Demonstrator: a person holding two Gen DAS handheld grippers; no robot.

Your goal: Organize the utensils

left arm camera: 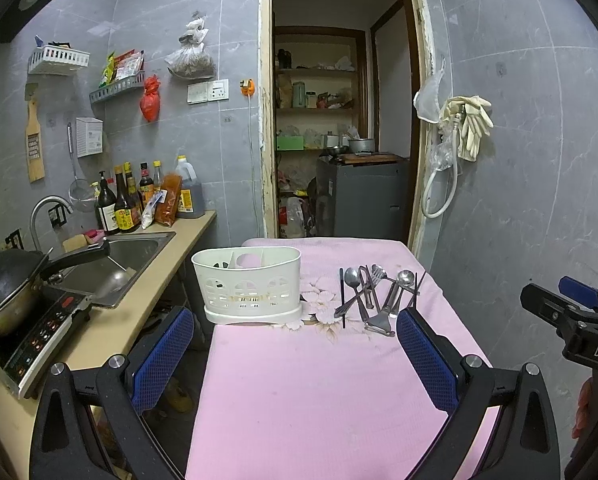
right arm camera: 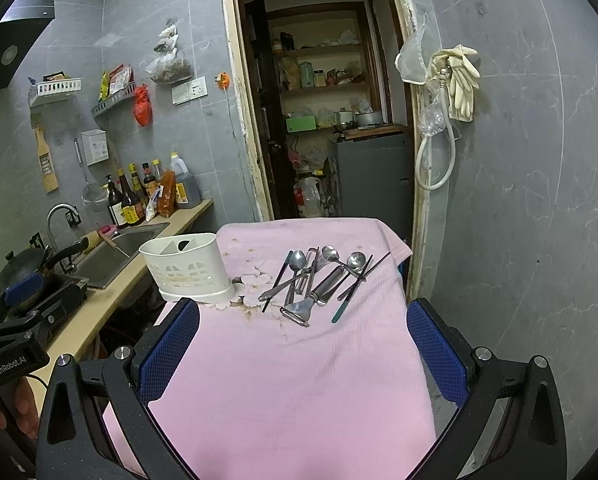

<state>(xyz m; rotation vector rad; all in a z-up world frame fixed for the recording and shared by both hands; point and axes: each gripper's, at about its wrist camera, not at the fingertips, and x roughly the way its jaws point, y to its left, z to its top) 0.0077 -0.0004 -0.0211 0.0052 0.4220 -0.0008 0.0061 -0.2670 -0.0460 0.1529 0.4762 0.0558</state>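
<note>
Left gripper [left arm camera: 295, 354]: fingers spread wide, grasping nothing, hovering over the pink tablecloth [left arm camera: 319, 392]. Right gripper [right arm camera: 303, 346]: likewise released and hovering empty.

White slotted utensil caddy [left arm camera: 248, 285]: standing ahead of the left gripper's left finger.

Utensil pile [right arm camera: 319, 280]: spoons, a fork, chopsticks and a peeler [right arm camera: 297, 312] lying jumbled ahead, between the right gripper's fingers, beside the caddy.
</note>
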